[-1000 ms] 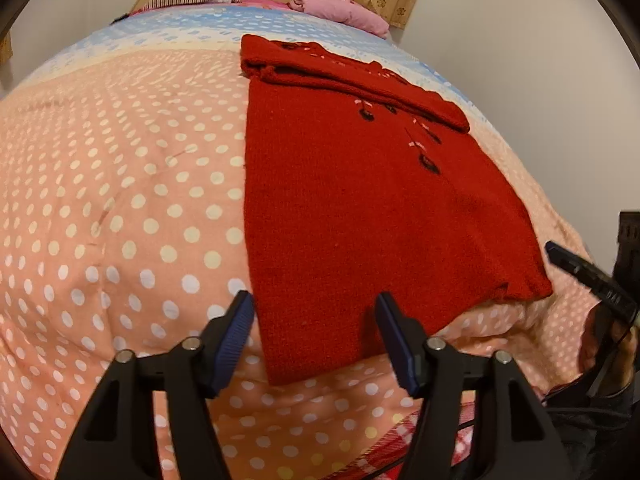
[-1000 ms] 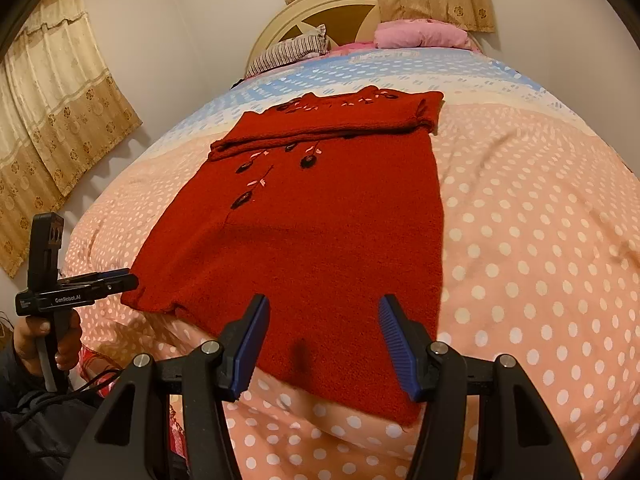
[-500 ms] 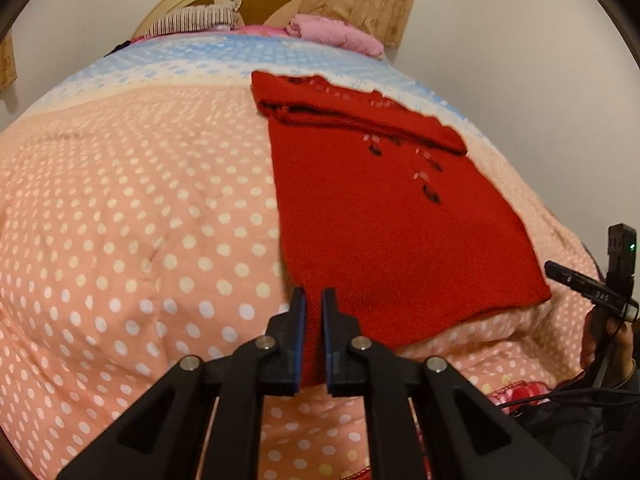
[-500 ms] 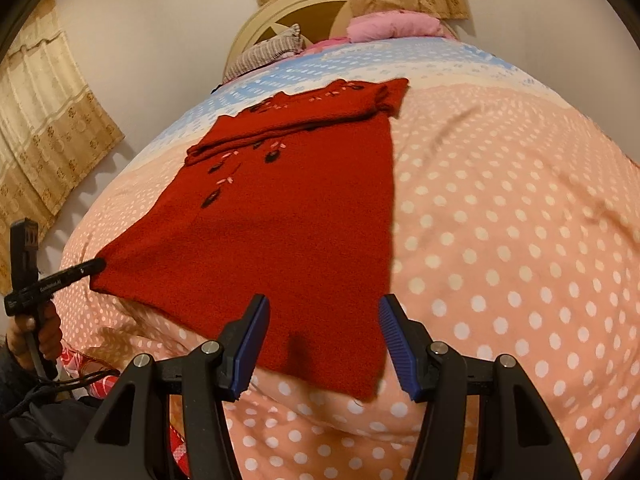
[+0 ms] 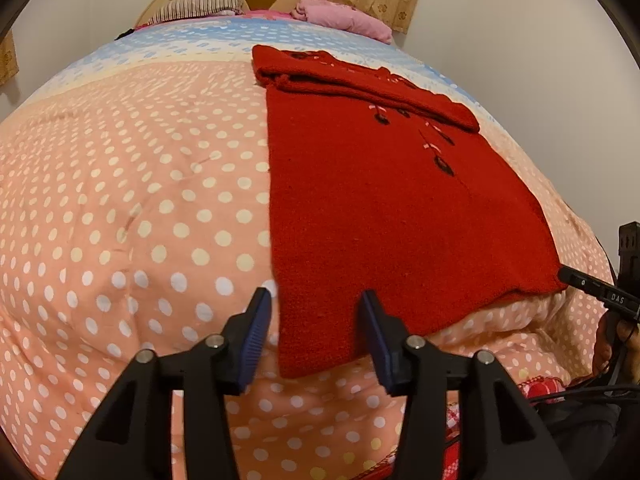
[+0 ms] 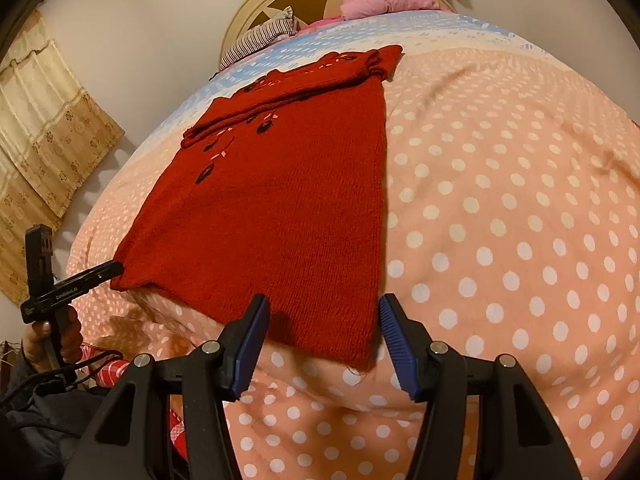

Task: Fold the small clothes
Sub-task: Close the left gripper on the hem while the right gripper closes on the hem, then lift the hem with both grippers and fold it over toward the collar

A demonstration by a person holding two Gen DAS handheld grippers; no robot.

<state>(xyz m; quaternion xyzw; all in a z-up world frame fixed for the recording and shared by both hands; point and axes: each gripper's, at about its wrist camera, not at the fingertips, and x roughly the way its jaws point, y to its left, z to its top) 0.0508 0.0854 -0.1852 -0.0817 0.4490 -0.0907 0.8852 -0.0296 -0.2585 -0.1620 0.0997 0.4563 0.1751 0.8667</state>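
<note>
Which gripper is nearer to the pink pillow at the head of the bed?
Neither clearly. The left gripper and the right gripper both sit open at the near hem of the red knitted sweater, far from the pink pillow.

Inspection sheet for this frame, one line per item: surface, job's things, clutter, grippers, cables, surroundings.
Surface: bed under a peach polka-dot quilt with a blue band toward the headboard.
Job's things: one red knit sweater lying flat, its top part folded over near the collar, hem at the near bed edge.
Clutter: striped pillow and pink pillow at the head of the bed.
Grippers: left gripper open, fingers either side of the hem corner; right gripper open at the other hem corner. Neither is closed on the cloth.
Cables: black cable below the hand beside the bed.
Surroundings: round headboard, patterned curtain, plain walls.
</note>
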